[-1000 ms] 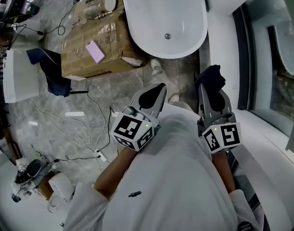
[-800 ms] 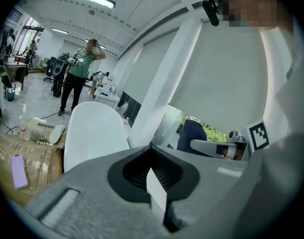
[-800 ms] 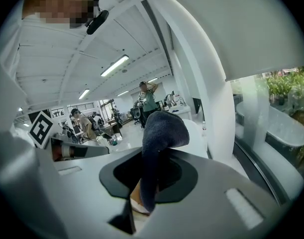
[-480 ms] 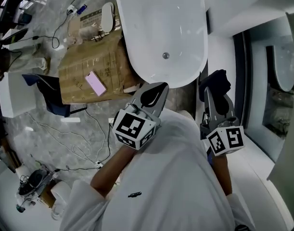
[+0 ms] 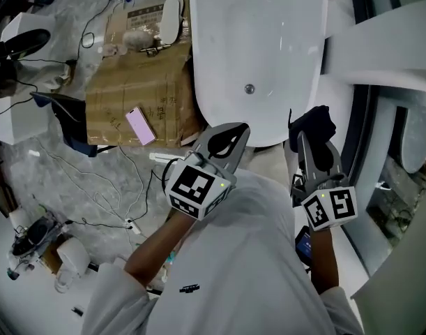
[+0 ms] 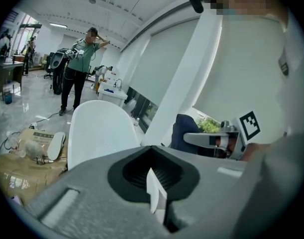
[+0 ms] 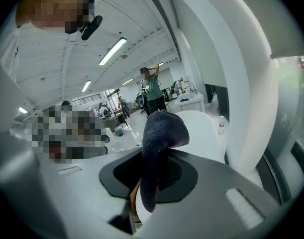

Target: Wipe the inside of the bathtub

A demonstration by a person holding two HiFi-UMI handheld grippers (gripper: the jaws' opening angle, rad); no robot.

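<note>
The white bathtub [image 5: 261, 40] lies ahead of me with its drain [image 5: 249, 88] near the close end; its inside looks bare. My right gripper [image 5: 308, 144] is shut on a dark blue cloth [image 5: 312, 125] and hovers just outside the tub's near right rim. In the right gripper view the cloth [image 7: 160, 133] stands bunched up out of the jaws of that gripper [image 7: 148, 185], with the bathtub [image 7: 204, 128] behind it. My left gripper [image 5: 232, 135] is shut with nothing in it, just short of the tub's near end. In the left gripper view that gripper [image 6: 154, 185] points at the bathtub [image 6: 97, 133].
A cardboard box [image 5: 139, 93] with a pink phone [image 5: 140, 125] on it stands against the tub's left side. Cables [image 5: 94, 187] trail over the marble floor. A white column [image 5: 401, 19] and a window ledge run along the right. A person [image 6: 77, 68] stands far off.
The view has shifted toward the bathtub, which now fills more of the top of the picture. Both grippers have come closer to its near end; the cloth stays in the right one.
</note>
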